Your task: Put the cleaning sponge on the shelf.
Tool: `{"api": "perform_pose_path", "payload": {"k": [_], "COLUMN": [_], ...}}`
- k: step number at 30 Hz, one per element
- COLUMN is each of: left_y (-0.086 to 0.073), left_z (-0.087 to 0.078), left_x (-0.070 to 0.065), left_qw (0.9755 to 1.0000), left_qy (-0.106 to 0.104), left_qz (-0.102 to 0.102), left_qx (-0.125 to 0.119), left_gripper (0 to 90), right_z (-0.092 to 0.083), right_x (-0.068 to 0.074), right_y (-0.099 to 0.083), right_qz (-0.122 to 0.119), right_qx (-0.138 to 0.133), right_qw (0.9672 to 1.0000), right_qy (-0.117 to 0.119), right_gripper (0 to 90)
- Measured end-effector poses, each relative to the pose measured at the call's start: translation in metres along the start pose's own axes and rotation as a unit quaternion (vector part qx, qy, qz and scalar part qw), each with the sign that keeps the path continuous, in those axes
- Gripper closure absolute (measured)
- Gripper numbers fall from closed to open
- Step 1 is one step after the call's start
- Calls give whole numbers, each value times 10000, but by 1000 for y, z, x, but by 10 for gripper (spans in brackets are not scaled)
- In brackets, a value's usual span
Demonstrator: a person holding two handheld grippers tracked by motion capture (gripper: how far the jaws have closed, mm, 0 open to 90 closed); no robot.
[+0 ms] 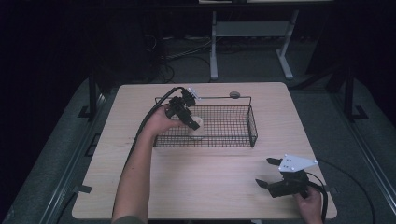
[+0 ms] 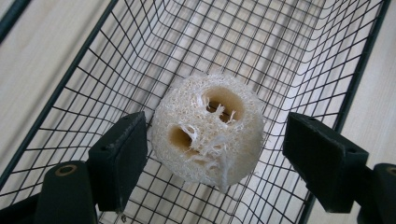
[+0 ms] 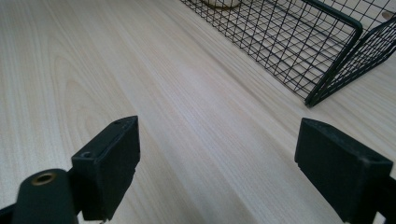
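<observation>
Over the wire basket (image 1: pixel 233 100) on the bench (image 1: pixel 205 186), the left gripper (image 2: pixel 212 149) is straddling a loofah piece (image 2: pixel 208 128), jaws spread, apparently needing centring before any squeeze, while the right gripper (image 1: pixel 273 175) is hovering with jaws spread.

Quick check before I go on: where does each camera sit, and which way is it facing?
High view: above the near edge, facing forward-down; forearms, left gripper, right gripper.
Left gripper view: on that gripper, looking down at the sponge in the basket.
Right gripper view: low over the table, facing the basket.
Shared: basket.
</observation>
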State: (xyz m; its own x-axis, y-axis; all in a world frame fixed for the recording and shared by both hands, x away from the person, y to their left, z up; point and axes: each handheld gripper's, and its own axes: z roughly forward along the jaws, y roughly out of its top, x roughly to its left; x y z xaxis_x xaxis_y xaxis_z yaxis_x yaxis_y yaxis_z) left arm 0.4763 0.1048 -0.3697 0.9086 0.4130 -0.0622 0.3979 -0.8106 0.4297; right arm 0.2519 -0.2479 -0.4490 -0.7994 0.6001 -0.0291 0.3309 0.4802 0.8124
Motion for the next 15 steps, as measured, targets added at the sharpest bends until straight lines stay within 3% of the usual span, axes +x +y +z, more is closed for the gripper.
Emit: {"api": "perform_pose_path", "payload": {"k": [15], "left_y": [-7], "left_z": [-10], "left_x": [-3], "left_qw": [10000], "left_qy": [11], "left_qz": [-6], "left_qx": [-91], "left_gripper": [219], "right_z": [1], "right_x": [1], "right_y": [1], "right_qz": [-10], "right_qx": [1], "right_qw": [10000], "right_qy": [3], "right_gripper": [135]}}
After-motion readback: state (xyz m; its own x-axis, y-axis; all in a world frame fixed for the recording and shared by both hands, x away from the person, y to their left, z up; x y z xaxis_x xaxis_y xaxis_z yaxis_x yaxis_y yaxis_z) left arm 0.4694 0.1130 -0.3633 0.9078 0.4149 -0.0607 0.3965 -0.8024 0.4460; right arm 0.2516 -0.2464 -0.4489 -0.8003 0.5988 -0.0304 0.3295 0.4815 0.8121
